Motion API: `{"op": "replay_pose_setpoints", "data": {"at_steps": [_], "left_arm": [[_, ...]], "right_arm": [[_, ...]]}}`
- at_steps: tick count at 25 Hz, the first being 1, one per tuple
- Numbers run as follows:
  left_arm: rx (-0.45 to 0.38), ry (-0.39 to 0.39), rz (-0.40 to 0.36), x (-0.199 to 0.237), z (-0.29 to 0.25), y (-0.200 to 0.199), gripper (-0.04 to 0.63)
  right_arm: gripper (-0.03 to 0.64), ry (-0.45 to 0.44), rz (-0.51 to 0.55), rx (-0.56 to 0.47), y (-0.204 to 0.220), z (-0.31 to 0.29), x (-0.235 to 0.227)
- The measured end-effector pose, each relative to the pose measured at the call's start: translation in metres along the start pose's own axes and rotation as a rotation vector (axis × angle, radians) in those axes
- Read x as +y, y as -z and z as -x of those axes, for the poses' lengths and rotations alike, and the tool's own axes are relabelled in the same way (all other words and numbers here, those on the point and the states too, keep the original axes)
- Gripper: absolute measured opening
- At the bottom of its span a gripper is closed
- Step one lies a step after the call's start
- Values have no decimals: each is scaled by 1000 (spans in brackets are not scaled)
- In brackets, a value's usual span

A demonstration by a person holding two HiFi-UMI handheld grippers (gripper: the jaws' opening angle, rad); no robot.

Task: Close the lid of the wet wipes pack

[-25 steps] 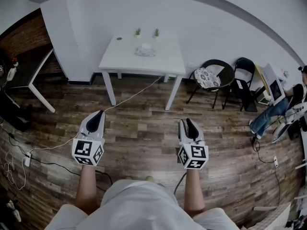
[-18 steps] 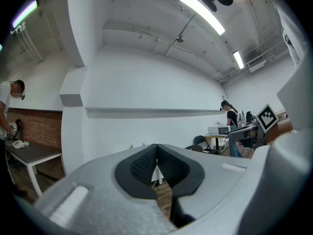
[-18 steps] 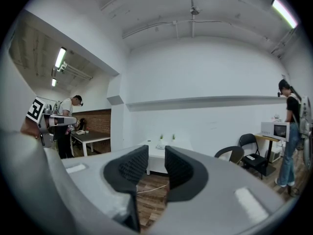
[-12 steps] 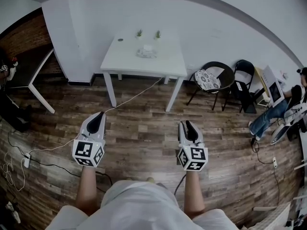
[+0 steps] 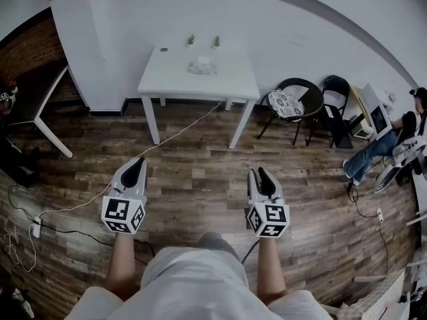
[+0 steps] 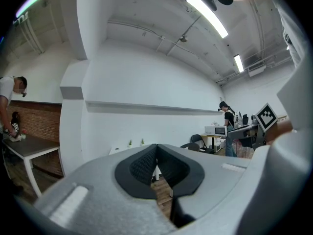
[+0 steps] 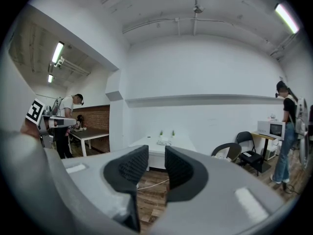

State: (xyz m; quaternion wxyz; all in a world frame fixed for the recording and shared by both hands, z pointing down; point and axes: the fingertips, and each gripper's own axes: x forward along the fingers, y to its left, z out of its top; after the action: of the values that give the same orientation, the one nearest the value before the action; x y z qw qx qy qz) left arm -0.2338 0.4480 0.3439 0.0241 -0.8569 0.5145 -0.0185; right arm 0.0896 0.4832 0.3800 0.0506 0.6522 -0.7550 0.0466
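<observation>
I am standing well back from the white table [image 5: 227,82], with a broad stretch of wooden floor [image 5: 200,179] between me and it, so I judge the task has not started and the approach comes first. The path to the table's near edge looks open. Two black chairs [image 5: 293,105] stand to the table's right, and a person sits further right still, both clear of my line. I hold both tools low and level in front of me, pointing at the table, in a carrying pose rather than a working one. The left gripper [image 5: 135,164] has its jaws closed together on nothing. The right gripper [image 5: 259,173] has its jaws slightly apart and is also empty. A pale cable [image 5: 180,133] trails from under the table across the floor to my left; I would step over it. The wet wipes pack [image 5: 202,66] lies on the table towards the far edge, and it is too small here to read its lid. Two small plants [image 5: 191,41] stand just behind the pack, near the wall
</observation>
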Motion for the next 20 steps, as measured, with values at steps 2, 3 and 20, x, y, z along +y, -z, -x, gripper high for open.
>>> {"op": "replay_pose_setpoints", "data": {"at_steps": [2,3,20], "left_arm": [[3,6,2,4,-2,3,8],[4,7,2,6,-3,4,8],[47,-8,-2,38,-100,21,8]], "right_arm": [[112,0,4,5,1,-3,4],[112,-1,7,6,1,-6,5],[111,-28,0,31,2,-110,-27]]}}
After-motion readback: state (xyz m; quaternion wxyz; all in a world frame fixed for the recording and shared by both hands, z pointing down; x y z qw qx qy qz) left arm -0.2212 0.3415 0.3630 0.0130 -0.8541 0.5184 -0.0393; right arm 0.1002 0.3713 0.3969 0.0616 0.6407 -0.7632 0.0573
